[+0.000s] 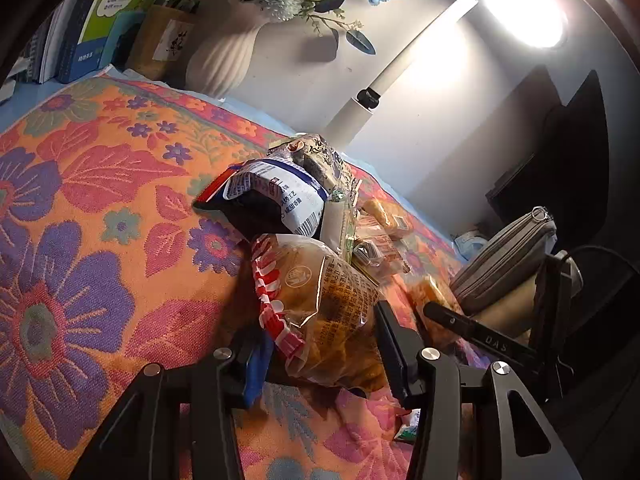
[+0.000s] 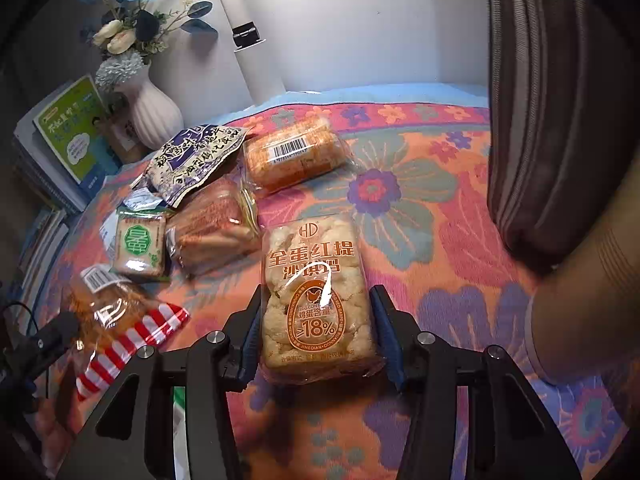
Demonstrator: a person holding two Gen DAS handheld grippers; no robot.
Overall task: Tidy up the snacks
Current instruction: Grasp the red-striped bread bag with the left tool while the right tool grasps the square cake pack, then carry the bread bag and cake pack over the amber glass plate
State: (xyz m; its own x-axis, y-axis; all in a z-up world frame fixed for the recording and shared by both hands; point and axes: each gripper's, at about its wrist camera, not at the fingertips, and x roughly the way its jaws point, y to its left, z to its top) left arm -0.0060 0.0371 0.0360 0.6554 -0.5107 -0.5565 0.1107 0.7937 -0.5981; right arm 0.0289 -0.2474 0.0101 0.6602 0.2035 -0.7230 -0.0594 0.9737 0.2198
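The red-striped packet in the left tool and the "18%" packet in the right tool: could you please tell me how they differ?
The red-striped packet has a crimped red-and-white end; the 18% packet carries orange lettering and no stripes. The striped one bulges irregularly and lies skewed; the 18% one is a flat block lying straight along its tool. Both are clear wrappers over golden snacks, each between its tool's fingers, on the floral cloth.

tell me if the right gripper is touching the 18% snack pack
Touching. In the right wrist view the right gripper has a finger pressed against each side of the 18% snack pack, no gap showing.
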